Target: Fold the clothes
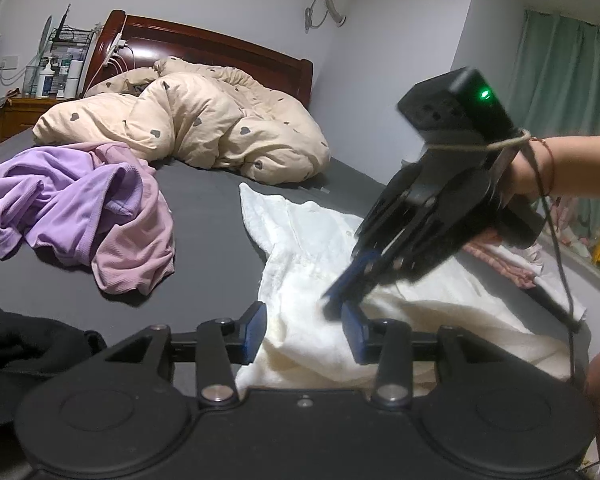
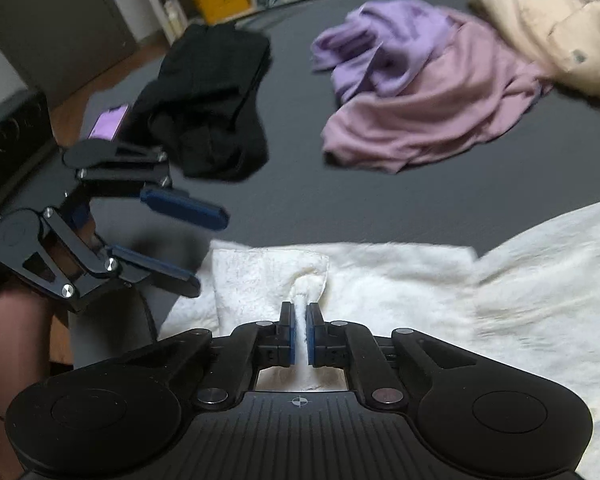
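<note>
A white textured garment [image 1: 300, 240] lies spread on the dark grey bed sheet [image 1: 212, 208]. My right gripper [image 2: 300, 332] points steeply down and is shut on a pinched fold of the white garment [image 2: 420, 280] near its edge. In the left wrist view the right gripper [image 1: 336, 300] comes in from the right, held by a hand [image 1: 528, 176], with its tips in the cloth. My left gripper [image 1: 305, 332] stands open, with the white cloth lying loose between its blue pads [image 1: 254, 332]. Seen from the right wrist, the left gripper [image 2: 206, 252] hovers open by the garment's left corner.
A lilac top and a pink garment [image 1: 80, 208] lie crumpled on the left of the bed. A black garment [image 2: 208, 100] sits near the bed's edge. A beige quilt with grey hearts [image 1: 188, 128] is piled by the wooden headboard [image 1: 220, 46]. More clothes [image 1: 508, 264] lie at the right.
</note>
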